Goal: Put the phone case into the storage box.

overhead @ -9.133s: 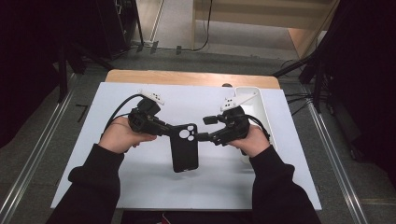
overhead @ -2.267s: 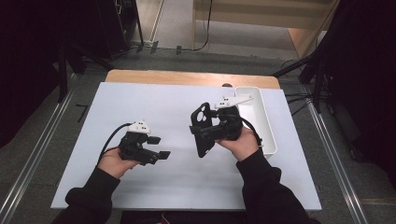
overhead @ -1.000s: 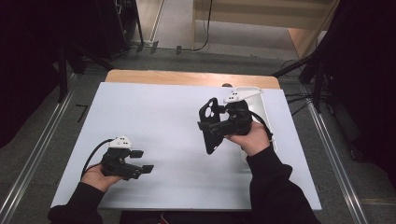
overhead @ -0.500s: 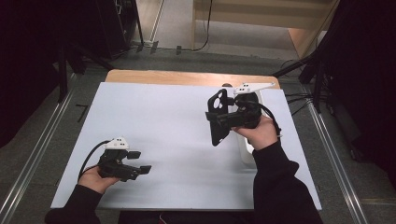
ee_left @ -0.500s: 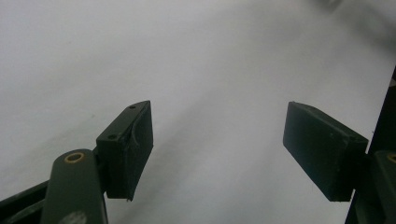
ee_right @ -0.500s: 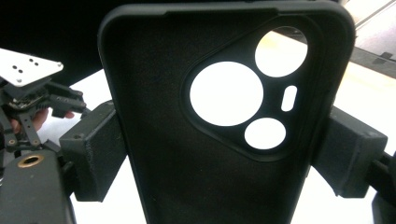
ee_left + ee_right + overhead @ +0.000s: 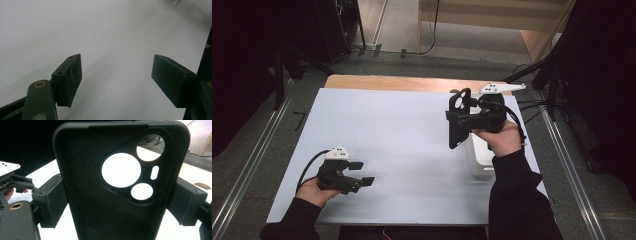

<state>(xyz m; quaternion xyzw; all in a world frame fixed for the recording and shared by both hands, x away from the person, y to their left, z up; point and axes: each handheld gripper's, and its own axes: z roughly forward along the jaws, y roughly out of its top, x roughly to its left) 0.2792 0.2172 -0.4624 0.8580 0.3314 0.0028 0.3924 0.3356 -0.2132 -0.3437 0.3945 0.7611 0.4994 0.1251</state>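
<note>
A black phone case point(image 7: 459, 120) with round camera cut-outs hangs upright in the air, clamped across its width by my right gripper point(image 7: 466, 120) above the table's right side. In the right gripper view the case point(image 7: 117, 185) shows its hollow inner side, and both pads point(image 7: 52, 200) press on its long edges. My left gripper point(image 7: 362, 172) rests low over the near left of the white table point(image 7: 402, 150), open. In the left gripper view its jaws stand wide apart with nothing between them point(image 7: 116, 80).
A white tray point(image 7: 482, 155) stands at the table's right edge, just below and behind the right hand. A wooden strip point(image 7: 387, 82) runs along the far edge. Metal rails point(image 7: 252, 165) flank the table on the floor.
My right gripper has lifted the phone case and carried it toward the far right, over the tray. The left gripper has stayed at the near left.
</note>
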